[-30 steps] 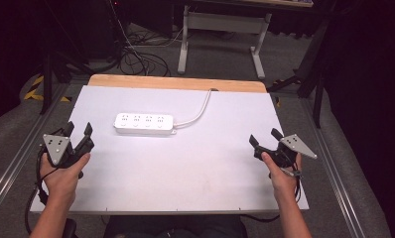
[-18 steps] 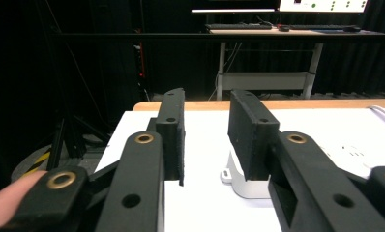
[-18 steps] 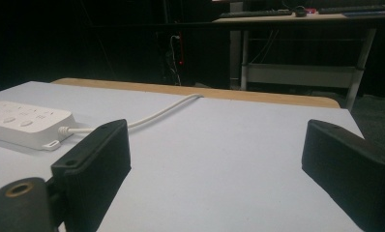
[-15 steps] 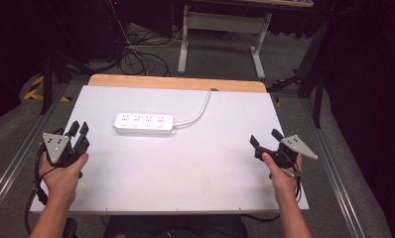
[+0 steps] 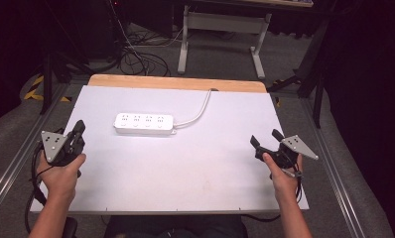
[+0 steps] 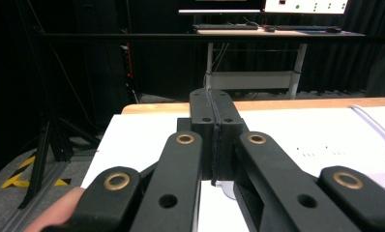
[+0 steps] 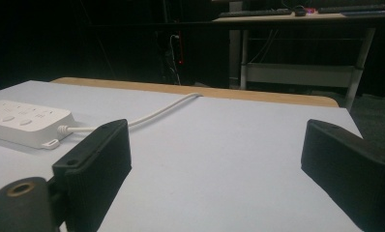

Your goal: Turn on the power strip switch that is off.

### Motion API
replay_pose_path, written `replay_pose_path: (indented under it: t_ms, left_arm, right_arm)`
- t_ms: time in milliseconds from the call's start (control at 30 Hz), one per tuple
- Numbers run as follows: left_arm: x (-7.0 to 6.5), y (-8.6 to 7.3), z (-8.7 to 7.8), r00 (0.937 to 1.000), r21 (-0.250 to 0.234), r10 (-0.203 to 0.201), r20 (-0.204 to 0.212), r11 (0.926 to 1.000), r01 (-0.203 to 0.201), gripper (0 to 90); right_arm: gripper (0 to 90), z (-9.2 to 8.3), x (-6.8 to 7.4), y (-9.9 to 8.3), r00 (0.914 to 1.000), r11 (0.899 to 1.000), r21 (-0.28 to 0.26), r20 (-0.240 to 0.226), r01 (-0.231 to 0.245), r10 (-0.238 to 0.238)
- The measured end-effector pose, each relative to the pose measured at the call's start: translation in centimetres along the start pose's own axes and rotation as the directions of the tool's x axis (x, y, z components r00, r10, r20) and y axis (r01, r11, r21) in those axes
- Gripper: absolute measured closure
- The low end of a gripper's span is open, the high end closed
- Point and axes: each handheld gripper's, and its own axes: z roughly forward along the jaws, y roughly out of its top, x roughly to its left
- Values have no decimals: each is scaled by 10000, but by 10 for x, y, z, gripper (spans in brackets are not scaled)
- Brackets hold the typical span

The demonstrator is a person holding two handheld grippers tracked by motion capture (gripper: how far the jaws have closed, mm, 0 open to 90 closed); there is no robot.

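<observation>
Left gripper (image 5: 78, 130): it sits at the left edge of the white table (image 5: 195, 163), held in the person's left hand (image 5: 61, 173). Its jaws have just been closing and now they are pressed tight together. Nothing is between them. In the left gripper view the two black fingers (image 6: 214, 116) meet in one thin line.

Right gripper (image 5: 266, 140): it sits near the right edge of the table, held in the person's right hand (image 5: 281, 176). Its jaws are spread wide apart. Nothing is between them, just bare table. In the right gripper view one black pad (image 7: 101, 159) is at the left and the other at the right.

Power strip (image 5: 144, 123): it is white and long. It lies flat on the far half of the table, closer to the left gripper, but apart from both grippers.

Cord (image 5: 198, 111): it is white. It comes out of the strip's right end and curves away to the wooden edge (image 5: 175, 83) at the back of the table.
</observation>
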Motion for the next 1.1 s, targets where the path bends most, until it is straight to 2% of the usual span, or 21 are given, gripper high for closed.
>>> replay_pose_path:
  t_ms: [367,433,467,633,867,1100]
  left_arm:
    - [2,4,7,9994,314,66,335,9995,-76,900]
    - [0,6,8,9989,324,183,435,9993,-198,900]
    - [-1,8,9,9980,292,392,500,9987,-407,900]
    - [-8,14,12,9937,382,719,862,9964,-754,900]
    - [-13,17,19,9887,562,903,1194,9936,-976,900]
    - [-22,20,33,9833,896,1220,1352,9868,-1348,900]
  right_arm:
    - [117,-1,0,0,10000,10000,-30,-39,9,-10]
    - [117,-1,-1,1,10000,10000,-28,-27,-18,18]
    - [117,0,-1,1,10000,10000,-41,-11,-31,31]
    - [119,0,-1,0,10000,10000,16,-18,44,-44]
    - [116,2,-2,0,10000,10000,69,48,-23,22]
    - [114,3,-5,0,9999,9999,84,82,-128,128]
